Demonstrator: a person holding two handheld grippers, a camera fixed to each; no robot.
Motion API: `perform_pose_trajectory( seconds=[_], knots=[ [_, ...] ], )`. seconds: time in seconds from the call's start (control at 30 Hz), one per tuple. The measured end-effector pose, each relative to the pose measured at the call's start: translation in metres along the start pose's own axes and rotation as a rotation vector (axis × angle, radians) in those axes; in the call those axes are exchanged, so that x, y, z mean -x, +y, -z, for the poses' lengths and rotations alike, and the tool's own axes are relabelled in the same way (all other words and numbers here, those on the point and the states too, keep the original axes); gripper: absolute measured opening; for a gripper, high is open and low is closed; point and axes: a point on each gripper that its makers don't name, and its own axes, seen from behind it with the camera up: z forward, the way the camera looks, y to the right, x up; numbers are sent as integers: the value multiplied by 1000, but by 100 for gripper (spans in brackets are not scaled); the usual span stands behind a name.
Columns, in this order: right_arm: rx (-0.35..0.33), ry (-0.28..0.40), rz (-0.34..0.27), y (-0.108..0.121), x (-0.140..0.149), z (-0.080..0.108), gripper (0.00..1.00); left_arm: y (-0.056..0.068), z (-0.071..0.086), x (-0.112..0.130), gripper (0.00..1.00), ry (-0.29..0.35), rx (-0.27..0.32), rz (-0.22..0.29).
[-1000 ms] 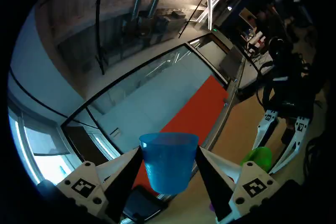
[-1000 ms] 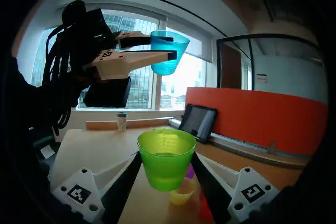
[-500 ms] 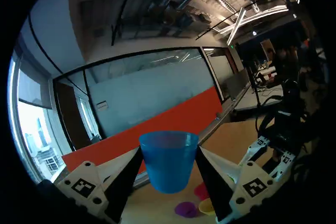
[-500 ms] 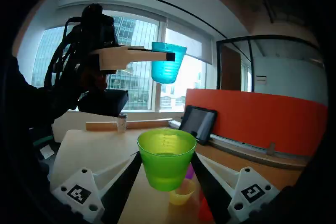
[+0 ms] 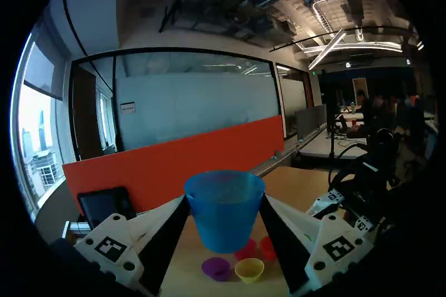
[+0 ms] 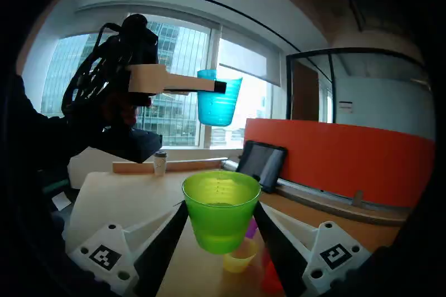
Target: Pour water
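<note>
Fingers of the left gripper [image 5: 223, 201] clamp an upright blue cup [image 5: 224, 216]; those of the right gripper [image 6: 221, 209] clamp a green cup [image 6: 221, 196] holding water [image 6: 219, 231]. A careless tilt could spill it onto the desk [image 6: 128, 196].

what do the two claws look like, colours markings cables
Both the left claw and right claw have white bodies with long tapered fingers, black on the inner faces, each carrying a square black-and-white marker tag. Seen from the right gripper view, the left claw has looped black cables behind it.

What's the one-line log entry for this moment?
left gripper: shut on blue cup, upright | right gripper: shut on green cup, liquid inside | yellow cup on table
</note>
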Motion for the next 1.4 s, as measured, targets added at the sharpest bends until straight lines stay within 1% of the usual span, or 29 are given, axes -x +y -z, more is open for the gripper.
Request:
perform_pose_trajectory(
  seconds=[0.27, 0.57, 0.77, 1.1, 1.27, 1.4],
  knots=[
    [-2, -14, -3, 2, 1, 5, 87, -9, -1, 30, 86, -43, -10, 12],
    [10, -57, -16, 11, 9, 20, 87, -5, 0, 74, 86, -98, 11, 57],
    [1, -109, -38, 16, 21, 34, 87, -3, 0, 106, 86, -147, 18, 79],
    [-19, -224, -79, 25, 49, 57, 88, 7, 3, 151, 86, -224, 45, 104],
    [-7, -262, -89, 28, 59, 66, 88, 15, 2, 171, 86, -262, 63, 108],
    [7, -291, -86, 40, 67, 72, 88, 21, 2, 186, 86, -292, 77, 109]
  ],
)
